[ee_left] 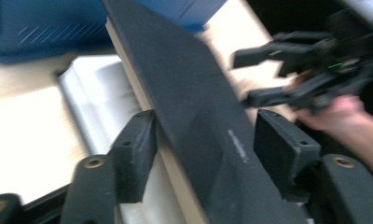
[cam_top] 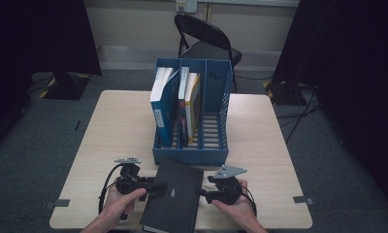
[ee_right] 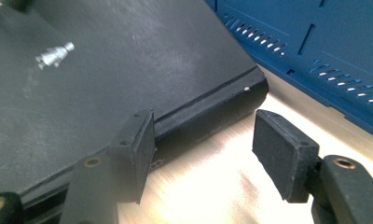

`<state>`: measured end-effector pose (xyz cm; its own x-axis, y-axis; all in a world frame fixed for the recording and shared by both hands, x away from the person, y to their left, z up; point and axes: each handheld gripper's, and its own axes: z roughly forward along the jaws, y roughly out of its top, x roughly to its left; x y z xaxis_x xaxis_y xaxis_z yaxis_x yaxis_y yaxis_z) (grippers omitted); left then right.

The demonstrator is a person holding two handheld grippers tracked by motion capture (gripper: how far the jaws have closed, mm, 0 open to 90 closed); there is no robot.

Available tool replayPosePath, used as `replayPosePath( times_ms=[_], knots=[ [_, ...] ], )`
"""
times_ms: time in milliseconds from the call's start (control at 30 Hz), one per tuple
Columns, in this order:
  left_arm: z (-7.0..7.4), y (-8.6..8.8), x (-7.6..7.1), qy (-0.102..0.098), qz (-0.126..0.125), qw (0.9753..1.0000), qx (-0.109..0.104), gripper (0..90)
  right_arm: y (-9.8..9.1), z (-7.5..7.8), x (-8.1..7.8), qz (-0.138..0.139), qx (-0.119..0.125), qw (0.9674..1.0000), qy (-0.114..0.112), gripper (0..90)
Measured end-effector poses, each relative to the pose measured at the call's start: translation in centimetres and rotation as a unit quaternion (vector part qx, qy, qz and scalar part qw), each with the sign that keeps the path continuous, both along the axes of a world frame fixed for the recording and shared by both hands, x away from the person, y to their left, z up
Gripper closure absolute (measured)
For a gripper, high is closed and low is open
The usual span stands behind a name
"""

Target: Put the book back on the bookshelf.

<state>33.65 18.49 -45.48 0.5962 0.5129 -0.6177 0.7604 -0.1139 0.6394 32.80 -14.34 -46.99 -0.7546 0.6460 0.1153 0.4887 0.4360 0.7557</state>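
Note:
A black hardcover book [cam_top: 175,196] lies flat at the table's front edge, just in front of the blue file rack [cam_top: 216,145]. My left gripper [cam_top: 159,187] is open at the book's left edge. In the left gripper view the book [ee_left: 198,116] runs between the jaws, with a gap to the right jaw, so the left gripper [ee_left: 208,158] is not clamped on it. My right gripper [cam_top: 202,193] is open at the book's right side. In the right gripper view the right gripper [ee_right: 203,149] has its left jaw beside the book's spine [ee_right: 212,109] and its right jaw over bare table.
The rack's left two slots hold upright books, a white-and-blue one [cam_top: 162,104] and a yellow one [cam_top: 192,104]. Its right slot [cam_top: 214,128] has nothing in it. A folding chair [cam_top: 206,41] stands behind the light wooden table [cam_top: 124,131]. A hand with the other gripper [ee_left: 315,70] shows in the left gripper view.

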Motion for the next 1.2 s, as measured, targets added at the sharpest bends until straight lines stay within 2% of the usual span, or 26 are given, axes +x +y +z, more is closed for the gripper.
replayPosePath(
  times_ms=[67, 133, 167, 267, 333, 367, 500, 733, 967, 1200],
  knots=[
    [0.4, -0.1, -0.2, -0.002, -0.003, 1.0000, -0.003, 45.0, 0.0, 0.0, 0.0, 0.001, 0.000, 1.0000, -0.001, 39.0],
    [0.4, -0.3, -0.6, 0.002, -0.004, 0.9999, 0.013, 44.7, 0.1, 0.0, -0.1, 0.001, -0.001, 1.0000, -0.002, 39.1],
    [0.2, -0.3, -0.8, 0.004, -0.007, 0.9999, 0.012, 44.4, 0.1, 0.0, -0.1, 0.001, 0.000, 1.0000, -0.002, 39.2],
    [-0.5, -0.4, -1.4, 0.032, -0.028, 0.9991, 0.010, 45.0, 0.1, 0.0, -0.1, 0.001, 0.000, 1.0000, -0.003, 39.6],
    [-0.7, -0.8, -1.7, 0.033, -0.016, 0.9990, 0.025, 47.4, 0.1, 0.0, -0.1, 0.001, 0.000, 1.0000, -0.003, 39.6],
    [-0.7, -1.1, -1.6, 0.035, -0.021, 0.9986, 0.032, 45.5, 0.1, 0.0, -0.1, 0.001, -0.001, 1.0000, -0.003, 39.6],
    [-1.2, -2.0, -0.7, 0.043, -0.039, 0.9978, 0.032, 44.9, 0.1, 0.0, -0.1, 0.001, -0.001, 1.0000, -0.004, 39.5],
    [-1.3, -2.9, 0.6, 0.059, -0.059, 0.9964, 0.016, 50.8, 0.1, 0.0, -0.1, 0.003, 0.000, 1.0000, -0.004, 39.4],
    [-1.6, -3.7, 2.1, 0.090, -0.077, 0.9928, 0.018, 52.6, 0.1, 0.0, -0.1, 0.004, -0.001, 1.0000, -0.006, 39.6],
    [-2.3, -3.6, 2.8, 0.095, -0.096, 0.9908, 0.007, 52.1, 0.1, 0.0, -0.1, 0.005, -0.004, 0.9999, -0.011, 38.8]
  ],
)
